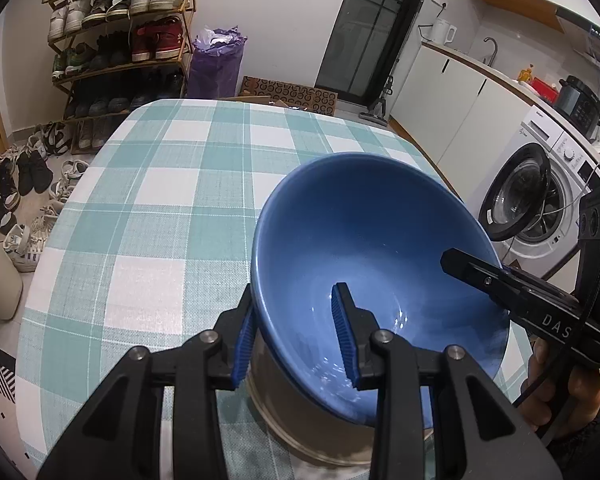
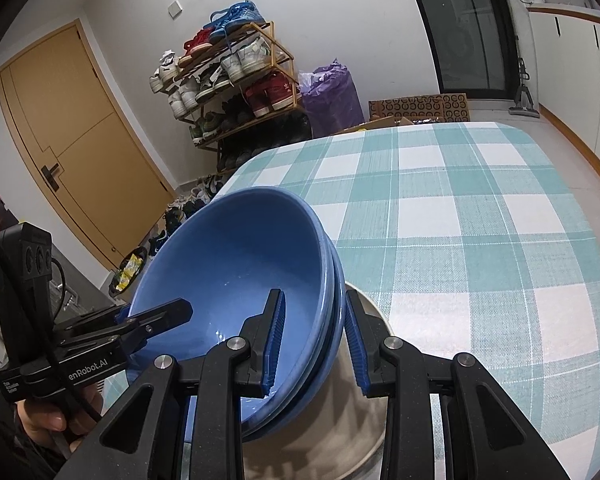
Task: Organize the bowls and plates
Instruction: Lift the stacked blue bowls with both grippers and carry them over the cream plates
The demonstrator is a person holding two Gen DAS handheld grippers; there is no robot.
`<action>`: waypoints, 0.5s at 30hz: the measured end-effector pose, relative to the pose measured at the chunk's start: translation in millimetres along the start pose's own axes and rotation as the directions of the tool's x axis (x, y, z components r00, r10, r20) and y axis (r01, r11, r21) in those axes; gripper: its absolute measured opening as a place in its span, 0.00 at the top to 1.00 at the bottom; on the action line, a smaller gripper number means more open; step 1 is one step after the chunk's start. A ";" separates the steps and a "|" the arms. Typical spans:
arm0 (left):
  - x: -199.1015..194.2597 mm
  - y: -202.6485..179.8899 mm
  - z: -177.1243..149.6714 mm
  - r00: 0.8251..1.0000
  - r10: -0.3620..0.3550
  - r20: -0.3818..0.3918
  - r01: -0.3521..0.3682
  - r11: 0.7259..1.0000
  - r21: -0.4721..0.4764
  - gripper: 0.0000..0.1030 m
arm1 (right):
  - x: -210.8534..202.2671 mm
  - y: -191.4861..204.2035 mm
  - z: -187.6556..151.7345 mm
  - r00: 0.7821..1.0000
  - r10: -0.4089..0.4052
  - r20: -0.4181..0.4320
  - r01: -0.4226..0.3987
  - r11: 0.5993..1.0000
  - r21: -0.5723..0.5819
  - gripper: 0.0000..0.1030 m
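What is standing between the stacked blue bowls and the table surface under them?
A pale, cylindrical metal-looking container sits directly beneath the stacked blue ceramic bowls, which both grippers hold by opposite rims. The rest of the teal-and-white checked tablecloth in view is bare.

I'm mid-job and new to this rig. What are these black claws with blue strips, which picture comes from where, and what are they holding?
They are two hand-held grippers, no robot arm; a person's hand carries each. Each picture comes from a camera on one gripper, looking along its fingers. In the left wrist view, the left gripper clamps one side of the stacked blue bowls; the right gripper clamps the opposite rim, one pad inside, one outside. A pale bowl sits under them. Below is a table with a checked tablecloth.
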State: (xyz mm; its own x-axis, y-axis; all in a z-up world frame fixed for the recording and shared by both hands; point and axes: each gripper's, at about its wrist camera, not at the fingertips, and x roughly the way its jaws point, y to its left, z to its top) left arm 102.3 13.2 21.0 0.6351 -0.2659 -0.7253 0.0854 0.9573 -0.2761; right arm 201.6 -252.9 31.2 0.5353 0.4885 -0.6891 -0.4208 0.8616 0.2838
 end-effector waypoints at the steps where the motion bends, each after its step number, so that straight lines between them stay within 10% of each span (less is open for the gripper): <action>1: 0.9 0.5 0.6 1.000 -0.001 0.000 0.001 1.000 0.000 0.67 | -0.1 0.2 -0.8 1.000 0.000 0.000 0.000 1.000 0.000 0.70; 15: 11.7 -0.8 6.9 1.000 -0.012 -0.004 0.012 1.000 0.013 0.67 | 5.8 -7.6 4.4 1.000 -0.022 0.003 0.023 1.000 -0.002 0.70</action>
State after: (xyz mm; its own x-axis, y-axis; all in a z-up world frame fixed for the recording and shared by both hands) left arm 115.0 10.1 17.2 0.6307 -0.2778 -0.7246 0.1031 0.9554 -0.2766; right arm 211.1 -256.0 28.0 0.5465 0.4693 -0.6936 -0.4102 0.8721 0.2669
